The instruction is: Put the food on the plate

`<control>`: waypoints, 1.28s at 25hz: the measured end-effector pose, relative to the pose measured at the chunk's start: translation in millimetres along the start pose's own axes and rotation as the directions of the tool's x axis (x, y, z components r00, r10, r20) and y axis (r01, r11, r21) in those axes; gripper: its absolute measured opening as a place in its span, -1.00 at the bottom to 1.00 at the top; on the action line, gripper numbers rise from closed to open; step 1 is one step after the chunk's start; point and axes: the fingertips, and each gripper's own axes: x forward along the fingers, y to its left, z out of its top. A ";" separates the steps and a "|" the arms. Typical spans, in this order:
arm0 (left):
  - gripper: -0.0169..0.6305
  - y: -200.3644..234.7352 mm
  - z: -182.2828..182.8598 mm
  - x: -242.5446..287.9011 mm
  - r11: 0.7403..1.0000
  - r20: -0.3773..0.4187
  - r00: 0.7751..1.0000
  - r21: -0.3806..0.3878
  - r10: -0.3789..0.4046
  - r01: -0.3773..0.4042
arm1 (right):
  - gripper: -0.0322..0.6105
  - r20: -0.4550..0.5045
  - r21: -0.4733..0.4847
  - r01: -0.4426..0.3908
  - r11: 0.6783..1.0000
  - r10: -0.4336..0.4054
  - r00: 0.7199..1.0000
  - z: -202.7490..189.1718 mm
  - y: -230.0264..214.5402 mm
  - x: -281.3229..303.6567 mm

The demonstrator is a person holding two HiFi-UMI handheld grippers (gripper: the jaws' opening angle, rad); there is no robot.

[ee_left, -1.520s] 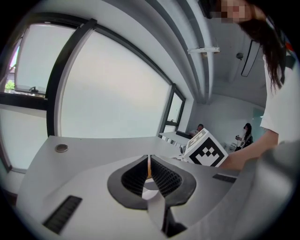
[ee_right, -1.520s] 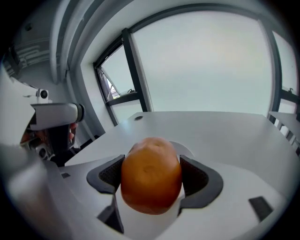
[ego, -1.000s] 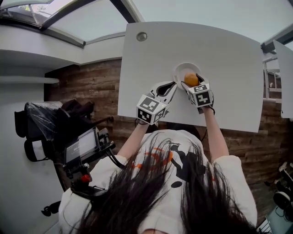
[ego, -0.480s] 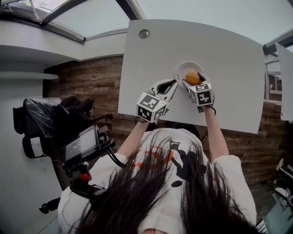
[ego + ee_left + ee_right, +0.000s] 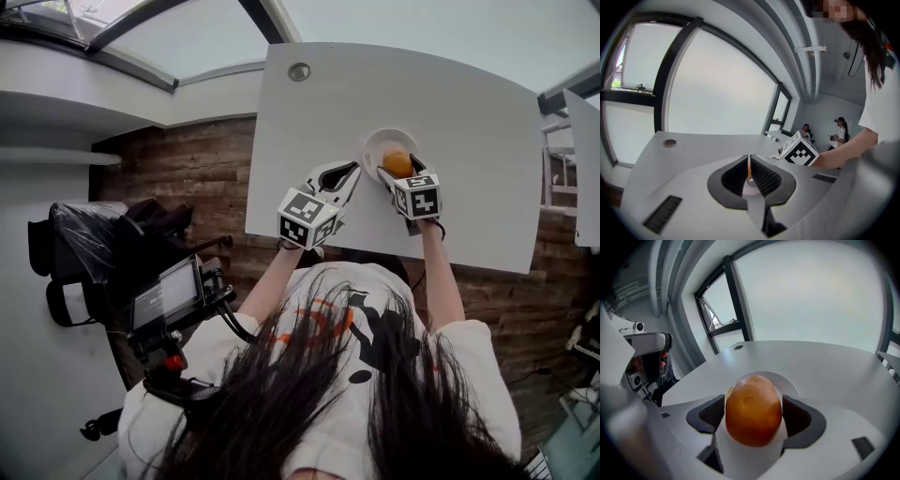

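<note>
An orange, egg-shaped piece of food [image 5: 397,159] sits over the small white plate [image 5: 375,142] on the white table [image 5: 469,122]. My right gripper [image 5: 398,169] is shut on it. In the right gripper view both dark pads press the sides of the food [image 5: 753,409], with the plate's rim [image 5: 787,380] just behind. My left gripper [image 5: 349,171] hovers just left of the plate, shut and holding nothing. In the left gripper view its jaws [image 5: 748,164] meet, and a sliver of orange shows through the slit.
A round metal grommet [image 5: 299,71] sits at the table's far left corner. A second white table [image 5: 586,159] stands to the right. A camera rig [image 5: 173,300] hangs at my lower left. Two people [image 5: 840,129] stand far off behind the right gripper's marker cube [image 5: 800,150].
Almost nothing has moved. The right gripper stays shut on the food over the plate, and the left gripper stays beside it; the head view has only shifted slightly.
</note>
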 end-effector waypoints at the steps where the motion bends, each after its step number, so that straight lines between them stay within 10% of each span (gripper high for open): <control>1: -0.93 -0.3 0.5 0.3 1.000 0.002 1.000 0.000 -0.001 0.001 | 0.26 0.010 0.010 0.003 1.000 -0.003 1.000 1.1 -0.6 -3.7; 19: -0.93 -2.9 3.2 -90.5 0.995 0.078 0.993 0.054 -0.084 0.080 | 0.25 0.415 0.246 0.018 0.969 -0.122 0.902 66.8 111.2 -111.5; 26: -0.93 -14.6 10.7 -119.8 0.989 0.113 0.985 0.087 -0.133 0.124 | -0.32 0.497 0.313 0.013 0.950 -0.175 0.850 70.3 140.7 -139.4; 32: -0.93 -30.6 6.5 -119.9 0.979 0.103 0.977 0.108 -0.185 0.174 | -0.39 0.503 0.342 0.016 0.940 -0.197 0.842 58.7 147.6 -149.1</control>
